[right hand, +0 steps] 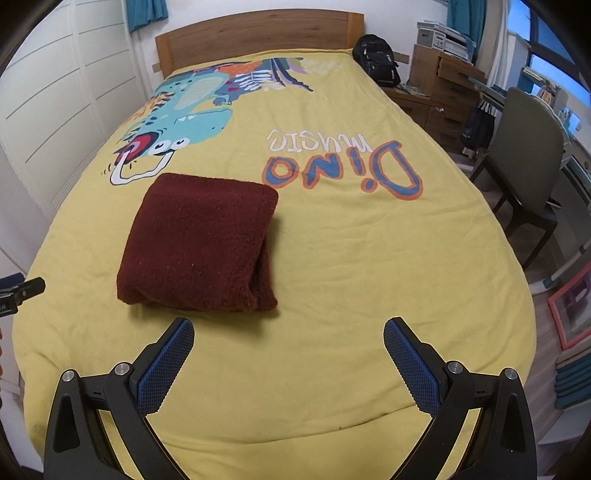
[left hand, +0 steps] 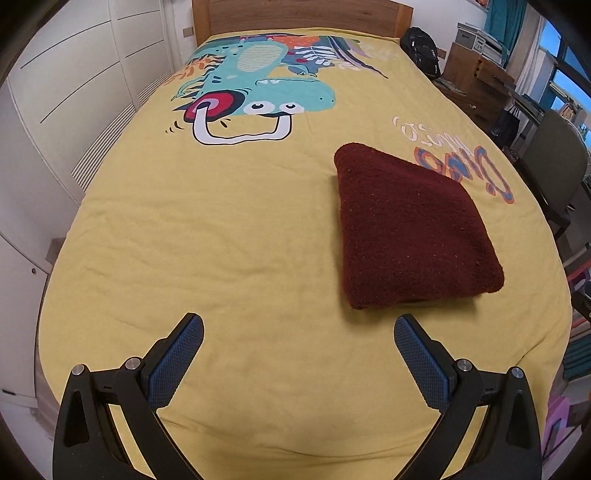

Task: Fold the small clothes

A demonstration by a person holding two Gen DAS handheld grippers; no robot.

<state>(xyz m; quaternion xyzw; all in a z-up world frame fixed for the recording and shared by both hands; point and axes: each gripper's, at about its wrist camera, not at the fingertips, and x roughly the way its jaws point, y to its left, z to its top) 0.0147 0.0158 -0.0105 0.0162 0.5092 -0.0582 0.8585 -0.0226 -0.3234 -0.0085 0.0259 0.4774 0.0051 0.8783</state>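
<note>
A dark red fleecy garment (left hand: 410, 229) lies folded into a thick square on the yellow bedcover (left hand: 221, 236). In the left wrist view it sits ahead and to the right of my left gripper (left hand: 298, 325), which is open, held above the cover with nothing between its blue pads. In the right wrist view the same folded garment (right hand: 199, 243) lies ahead and to the left of my right gripper (right hand: 289, 328), also open and empty. Part of the left gripper (right hand: 22, 291) shows at the left edge of the right wrist view.
The bedcover (right hand: 351, 258) carries a dinosaur print and "Dino music" lettering. A wooden headboard (right hand: 258, 33) stands at the far end, white cupboards (left hand: 74, 92) on the left. A black backpack (right hand: 376, 59), wooden drawers (right hand: 443, 88) and a grey chair (right hand: 524, 155) stand on the right.
</note>
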